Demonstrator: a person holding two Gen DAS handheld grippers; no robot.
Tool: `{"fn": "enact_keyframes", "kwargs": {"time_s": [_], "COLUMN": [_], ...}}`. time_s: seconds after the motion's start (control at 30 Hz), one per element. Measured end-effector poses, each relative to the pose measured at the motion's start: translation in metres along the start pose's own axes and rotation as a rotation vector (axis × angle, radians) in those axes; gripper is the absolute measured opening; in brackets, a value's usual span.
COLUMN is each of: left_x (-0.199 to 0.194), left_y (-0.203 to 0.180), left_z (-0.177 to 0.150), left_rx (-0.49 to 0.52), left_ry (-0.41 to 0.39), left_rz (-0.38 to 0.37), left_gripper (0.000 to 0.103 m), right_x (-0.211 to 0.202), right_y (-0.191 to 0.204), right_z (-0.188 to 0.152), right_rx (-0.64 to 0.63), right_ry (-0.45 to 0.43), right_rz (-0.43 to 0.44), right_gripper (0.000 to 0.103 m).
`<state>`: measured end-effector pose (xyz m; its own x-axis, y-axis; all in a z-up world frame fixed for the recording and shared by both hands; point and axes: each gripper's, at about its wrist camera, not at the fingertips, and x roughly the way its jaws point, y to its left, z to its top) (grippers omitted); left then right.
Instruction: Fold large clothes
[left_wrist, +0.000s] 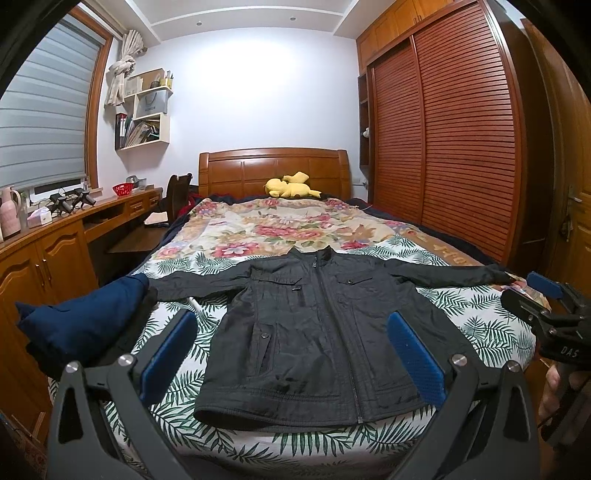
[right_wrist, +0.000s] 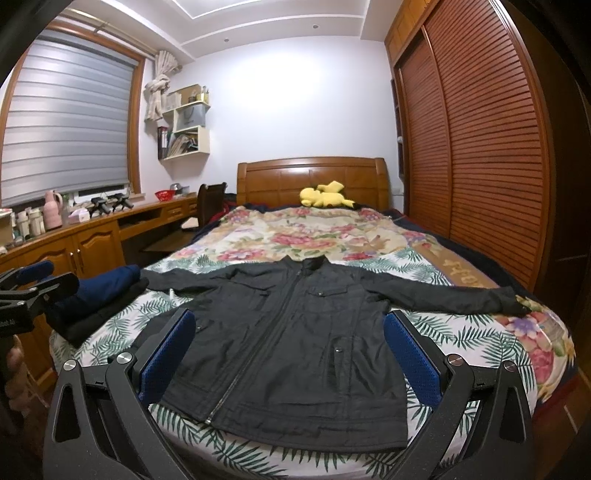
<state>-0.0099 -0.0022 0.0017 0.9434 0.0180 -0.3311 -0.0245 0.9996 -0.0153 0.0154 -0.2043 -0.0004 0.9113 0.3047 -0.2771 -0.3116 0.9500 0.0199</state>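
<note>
Seen along the left gripper (left_wrist: 291, 354), a black zip-front jacket (left_wrist: 306, 332) lies flat and face up on the leaf-and-flower-patterned bed (left_wrist: 236, 236), collar toward the wooden headboard (left_wrist: 273, 166), hem at the near edge, both sleeves stretched out sideways. Its long axis runs straight away from the gripper, which hangs above the hem with its blue-padded fingers (left_wrist: 171, 354) spread wide and nothing between them. The jacket's left sleeve ends just beside a folded navy and black pile of clothes (left_wrist: 85, 328) at the bed's left edge; the other cuff reaches the far right edge, close to where the right gripper (left_wrist: 543, 295) shows in this view. A red basket (left_wrist: 122, 189) sits on the wooden desk (left_wrist: 92, 214); what it holds I cannot tell.

From the right gripper (right_wrist: 286, 354) the same jacket (right_wrist: 295, 347) fills the foreground, zip running diagonally, hem nearest. These fingers too are held wide apart and empty, not touching the cloth. The right sleeve cuff (right_wrist: 513, 301) lies off to its right, so this hand looks nearer to it, and the left gripper (right_wrist: 40, 280), seen at the left edge, is nearer the sleeve by the pile (right_wrist: 103, 295). Folding seems not yet begun; bringing the sleeves inward looks the likely start.
</note>
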Motion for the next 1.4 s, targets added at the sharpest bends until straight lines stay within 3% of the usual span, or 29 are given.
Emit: {"fn": "enact_keyframes", "kwargs": {"time_s": [1.4], "left_x": [0.0003], "left_y": [-0.0024], "left_z": [0.0022], "left_rx": [0.005], "left_ry": [0.011], "left_rz": [-0.004], "left_gripper": [0.103], "right_x": [0.0], "right_y": [-0.0038], "right_z": [-0.0025], "right_rx": [0.007], "right_ry": [0.003], "right_rz": [0.002], "right_gripper": [0.103]}}
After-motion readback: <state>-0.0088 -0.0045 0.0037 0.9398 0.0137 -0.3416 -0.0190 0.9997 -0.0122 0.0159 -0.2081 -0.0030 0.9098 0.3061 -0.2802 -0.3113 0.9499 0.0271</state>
